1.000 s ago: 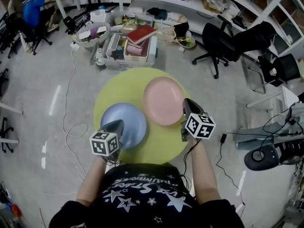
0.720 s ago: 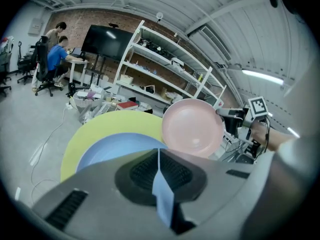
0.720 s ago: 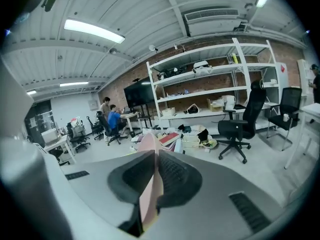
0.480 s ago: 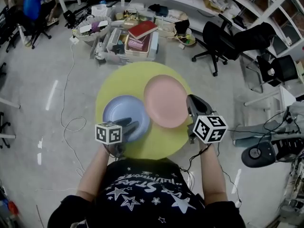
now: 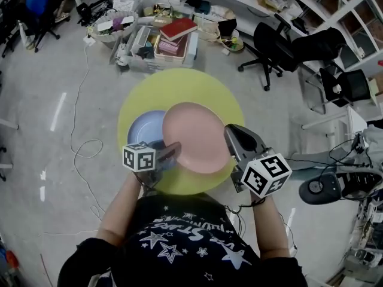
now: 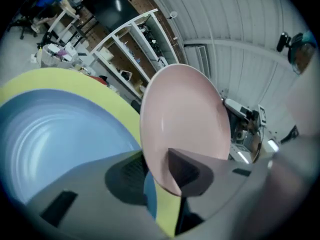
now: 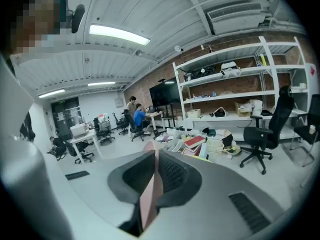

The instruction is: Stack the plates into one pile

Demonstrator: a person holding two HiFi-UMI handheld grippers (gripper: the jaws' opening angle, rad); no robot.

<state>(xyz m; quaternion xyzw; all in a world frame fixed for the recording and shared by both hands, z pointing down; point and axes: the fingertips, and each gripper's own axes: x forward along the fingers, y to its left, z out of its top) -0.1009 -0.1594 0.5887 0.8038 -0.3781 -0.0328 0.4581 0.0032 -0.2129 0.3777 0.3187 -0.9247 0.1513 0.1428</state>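
Head view, pink plate: The pink plate hangs tilted over the round yellow table, its left edge overlapping the blue plate. It looks to be on its way onto that plate to form the pile.
Head view, grippers: The right gripper bites the pink plate's right rim. The left gripper sits at the near edge where the two plates meet.
Head view, surroundings: A crate of books, an office chair and floor cables lie well apart from the table.
Left gripper view, jaws: The left gripper has just been opening and its jaws stand apart. The low rim of the pink plate dips into the gap, and no pad is seen pressing on it.
Left gripper view, obstacle: The blue plate lies flat on the yellow table. This gripper itself seems to be what stands in the descending plate's way.
Right gripper view, grip: The right gripper is clamped on the pink plate, seen edge-on between its pads, so this hand carries the load alone.
Right gripper view, background: Shelving, the office chair and people at desks fill the room beyond.
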